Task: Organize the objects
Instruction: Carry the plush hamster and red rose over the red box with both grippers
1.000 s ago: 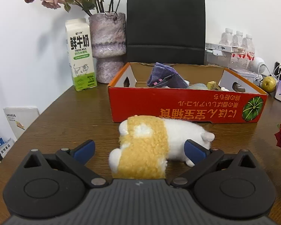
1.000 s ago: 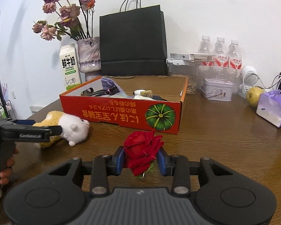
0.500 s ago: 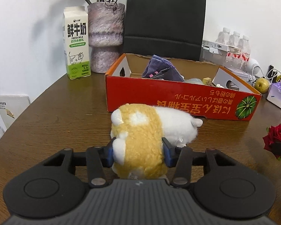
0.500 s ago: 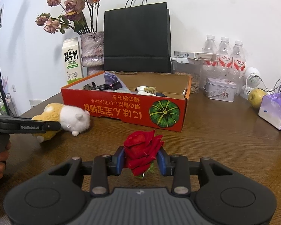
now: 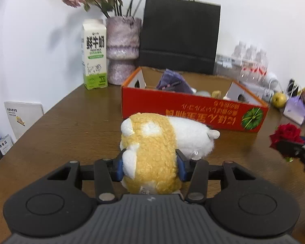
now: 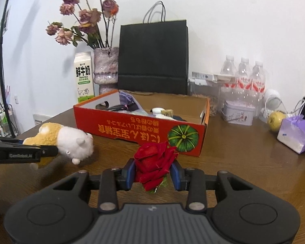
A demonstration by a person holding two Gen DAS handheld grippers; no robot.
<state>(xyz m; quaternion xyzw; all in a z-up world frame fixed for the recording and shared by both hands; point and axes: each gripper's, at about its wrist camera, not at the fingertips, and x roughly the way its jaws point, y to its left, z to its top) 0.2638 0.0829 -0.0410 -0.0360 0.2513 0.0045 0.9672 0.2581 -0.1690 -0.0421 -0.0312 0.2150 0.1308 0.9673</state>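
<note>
My left gripper [image 5: 150, 167] is shut on a yellow and white plush toy [image 5: 162, 142] and holds it above the wooden table [image 5: 71, 126], short of the red cardboard box [image 5: 193, 109]. The toy [image 6: 67, 140] and the left gripper [image 6: 40, 152] also show at the left of the right wrist view. My right gripper [image 6: 153, 174] is shut on a red rose [image 6: 154, 164], held above the table in front of the box [image 6: 140, 126]. The rose [image 5: 286, 134] shows at the right of the left wrist view. The box holds a purple cloth [image 5: 172, 81] and several small items.
Behind the box stand a milk carton [image 5: 94, 55], a vase of dried flowers [image 5: 122, 48] and a black paper bag [image 5: 179, 36]. To the right are water bottles [image 6: 244, 77], a tin [image 6: 238, 114], a yellow fruit [image 6: 276, 118] and a purple packet [image 6: 294, 134].
My left gripper has shut on the plush toy and lifted it off the table. My right gripper still holds the rose and has risen a little.
</note>
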